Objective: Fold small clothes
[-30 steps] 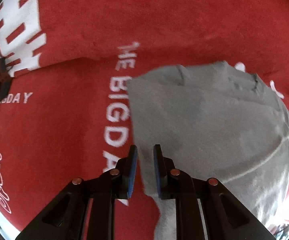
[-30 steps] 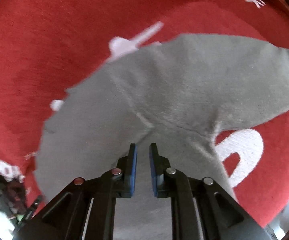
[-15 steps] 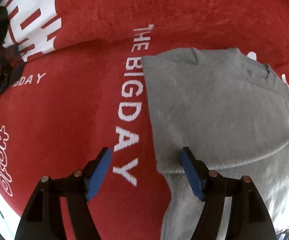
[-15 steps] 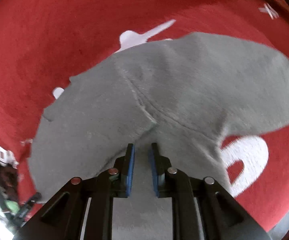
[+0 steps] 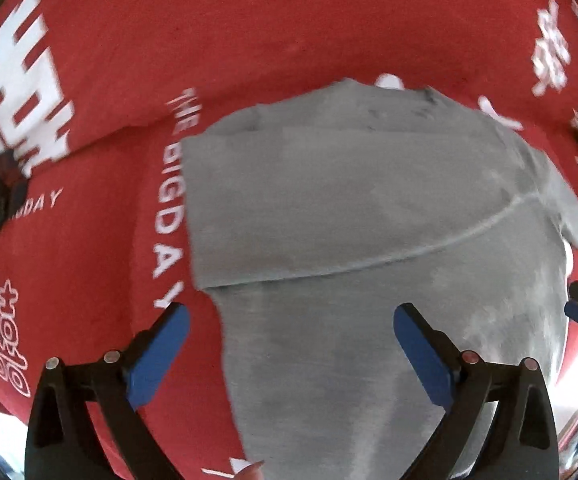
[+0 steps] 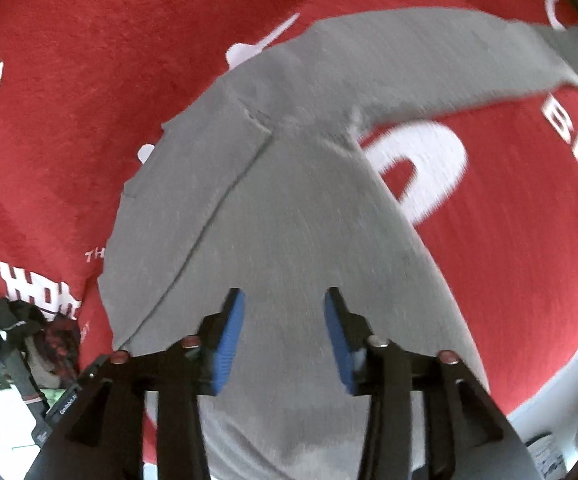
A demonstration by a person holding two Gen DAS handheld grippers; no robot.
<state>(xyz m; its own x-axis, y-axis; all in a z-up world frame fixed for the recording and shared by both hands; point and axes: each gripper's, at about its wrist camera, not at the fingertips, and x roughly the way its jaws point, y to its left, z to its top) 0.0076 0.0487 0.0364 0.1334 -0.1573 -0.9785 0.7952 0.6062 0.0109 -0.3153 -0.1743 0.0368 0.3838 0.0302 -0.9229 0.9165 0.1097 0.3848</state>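
A grey garment [image 5: 329, 264] lies spread on a red cloth [image 5: 249, 32] printed with white lettering and symbols, one flap of it folded over so that its straight edge runs across the fabric. The left gripper [image 5: 291, 344] hangs above the near part of the garment with its blue-padded jaws spread wide, gripping nothing; its left pad sits over the red cloth just beside the garment's edge, its right pad over the grey fabric. In the right wrist view, the right gripper [image 6: 285, 336] is poised over the same garment [image 6: 289, 208], its jaws parted and empty, with bare grey fabric showing between the pads. From there the garment narrows away toward the far side, one long section stretching off to the right across the cloth [image 6: 89, 60]. The tip of the other gripper shows at the right edge of the left wrist view. A dark bundle [image 6: 29, 332] sits beyond the cloth's lower left edge.
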